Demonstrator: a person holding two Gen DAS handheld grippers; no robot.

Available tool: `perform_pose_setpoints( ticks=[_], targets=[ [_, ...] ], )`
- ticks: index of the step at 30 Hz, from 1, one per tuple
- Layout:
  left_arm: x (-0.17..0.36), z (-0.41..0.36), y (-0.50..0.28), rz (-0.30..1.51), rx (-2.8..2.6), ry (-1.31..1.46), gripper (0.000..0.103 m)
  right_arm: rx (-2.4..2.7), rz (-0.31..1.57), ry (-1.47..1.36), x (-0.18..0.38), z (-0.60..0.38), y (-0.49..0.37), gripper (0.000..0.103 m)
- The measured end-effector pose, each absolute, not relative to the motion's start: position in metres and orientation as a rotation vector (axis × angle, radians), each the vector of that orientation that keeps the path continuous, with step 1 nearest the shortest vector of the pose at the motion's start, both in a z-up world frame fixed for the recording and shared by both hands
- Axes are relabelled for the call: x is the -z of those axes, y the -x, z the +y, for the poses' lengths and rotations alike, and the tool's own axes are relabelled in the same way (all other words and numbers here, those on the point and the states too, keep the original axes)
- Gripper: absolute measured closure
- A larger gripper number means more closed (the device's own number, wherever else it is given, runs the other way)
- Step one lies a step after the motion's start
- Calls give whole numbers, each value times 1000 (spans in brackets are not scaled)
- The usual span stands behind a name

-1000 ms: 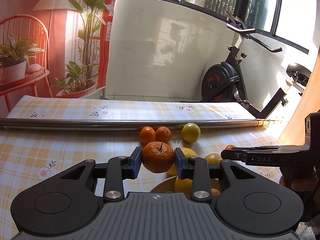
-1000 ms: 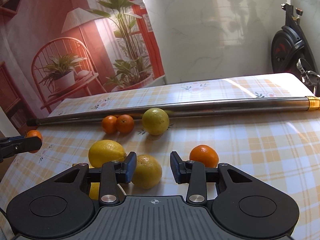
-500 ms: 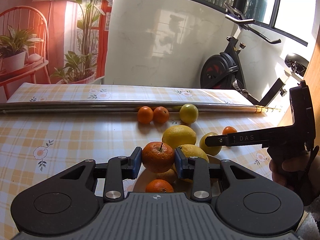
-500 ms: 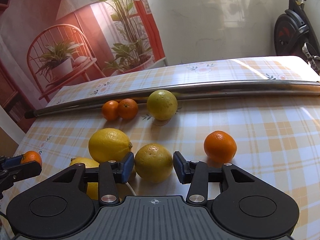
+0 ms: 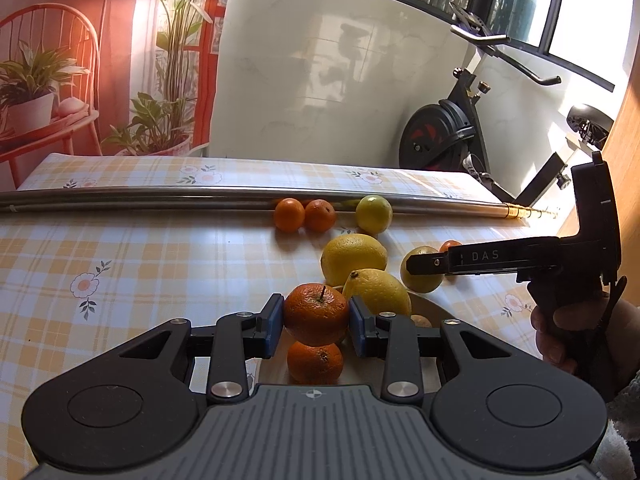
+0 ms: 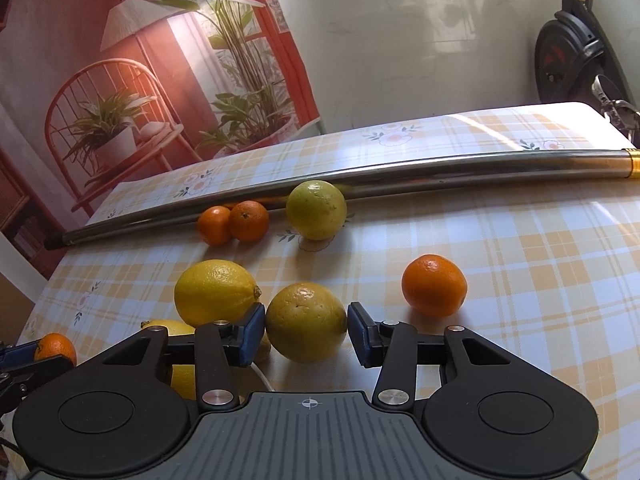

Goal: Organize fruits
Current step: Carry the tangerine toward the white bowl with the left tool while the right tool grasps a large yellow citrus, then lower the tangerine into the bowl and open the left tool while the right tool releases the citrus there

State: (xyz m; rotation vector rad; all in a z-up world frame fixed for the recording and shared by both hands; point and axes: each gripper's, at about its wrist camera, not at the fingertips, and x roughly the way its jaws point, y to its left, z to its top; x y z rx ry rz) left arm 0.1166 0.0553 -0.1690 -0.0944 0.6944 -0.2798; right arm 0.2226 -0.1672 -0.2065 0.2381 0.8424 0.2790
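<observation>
**Bench with citrus, both wrist views.** A steel pole lies along the far edge. A pale plate sits toward the near edge.

**Change.** The left tongs has come down over the plate within the last second. It remains closed on the stemmed orange, pads pressed to both sides, and now hangs just above the plated orange. Whether the two fruits touch cannot be told. The right tongs has advanced to straddle the round yellow fruit, which rests on the bench beside the plate. Its jaws are spread barely wider than the fruit, and no squeeze is evident.

**Meaning.** One delivery appears ready for release, and the next pickup lacks only the closing of the jaws.

**Count, yellow fruit: four.**
- The large lemon, mid-bench.
- The round yellow fruit.
- The greenish-yellow fruit, against the pole.
- The plated lemon.
- More yellow shows below the right tongs; whether it is a further fruit is unclear.

**Count, oranges: five.**
- The stemmed orange.
- The plated orange.
- The lone orange, toward the right edge.
- Two small oranges, and, touching each other by the pole.
</observation>
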Motion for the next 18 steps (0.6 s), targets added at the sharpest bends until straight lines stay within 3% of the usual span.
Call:
perform_pose_setpoints(
  ticks=[18],
  targets=[
    [185, 48, -91, 743, 282, 35, 66, -383, 838, -159, 177, -147, -138, 61]
  ],
)
